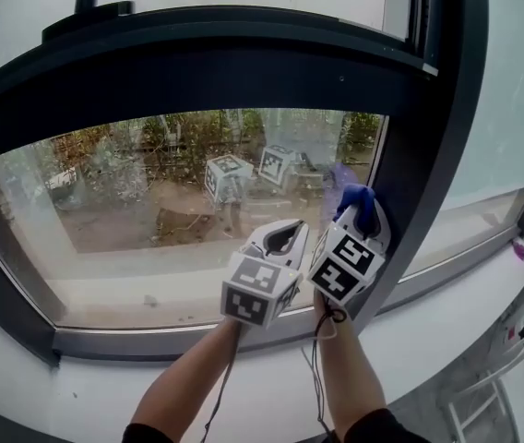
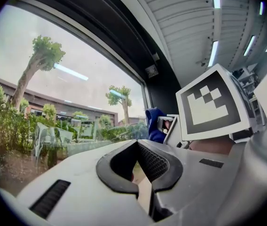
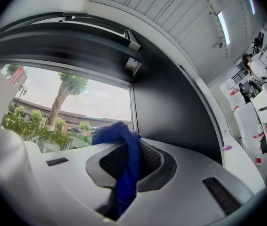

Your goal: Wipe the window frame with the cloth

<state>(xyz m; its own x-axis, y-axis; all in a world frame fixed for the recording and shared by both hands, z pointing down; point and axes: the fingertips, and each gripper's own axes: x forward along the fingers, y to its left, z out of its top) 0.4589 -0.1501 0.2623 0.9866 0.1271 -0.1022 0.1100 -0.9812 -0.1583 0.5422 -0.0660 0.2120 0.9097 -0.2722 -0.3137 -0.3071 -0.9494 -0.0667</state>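
Light: soft overcast daylight through the window pane (image 1: 105, 201); ceiling strip lights (image 2: 213, 53) lit.
Glare: faint reflections on the glass, sky washed pale.
Shadow: window frame (image 1: 244, 72) near-black.
Distortion: heavy fisheye curve, black vignetted corners.
Focus: close foreground soft in both gripper views.

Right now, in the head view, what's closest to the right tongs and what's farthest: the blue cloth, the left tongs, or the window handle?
1. Blue cloth: pinched in the right tongs, by the dark window frame.
2. Left tongs: just beside them, on their left.
3. Window handle: far up at the top left.
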